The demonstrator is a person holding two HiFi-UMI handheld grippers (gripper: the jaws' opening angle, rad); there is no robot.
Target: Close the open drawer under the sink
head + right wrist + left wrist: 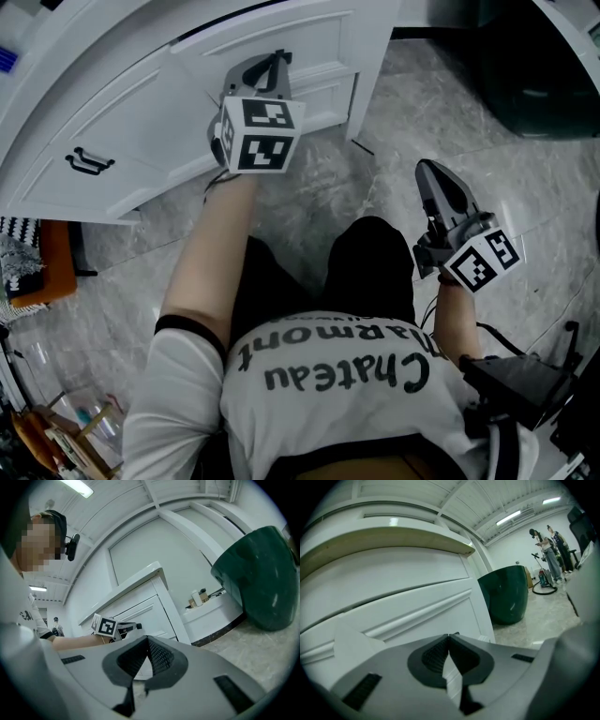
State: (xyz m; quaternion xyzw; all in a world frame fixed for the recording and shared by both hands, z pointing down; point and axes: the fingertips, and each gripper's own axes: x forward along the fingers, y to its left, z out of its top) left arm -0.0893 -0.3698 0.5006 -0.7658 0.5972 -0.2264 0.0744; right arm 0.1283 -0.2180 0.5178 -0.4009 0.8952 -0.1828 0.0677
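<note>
The white drawer front [281, 42] of the cabinet under the counter fills the top of the head view. My left gripper [272, 64] is shut with nothing in it, its tips right at that panel; I cannot tell if they touch. In the left gripper view the shut gripper [449, 637] points at the moulded drawer front [408, 616], which looks about level with the cabinet face. My right gripper [429, 169] hangs shut over the floor beside the person's knee, away from the cabinet. In the right gripper view the right gripper [148, 638] is shut and empty, facing the drawer [140, 611].
A dark green tub [534, 66] stands on the marble floor to the right of the cabinet. A black handle [89, 161] sits on another drawer at the left. An orange object [52, 262] lies at the left edge. People stand far off [548, 545].
</note>
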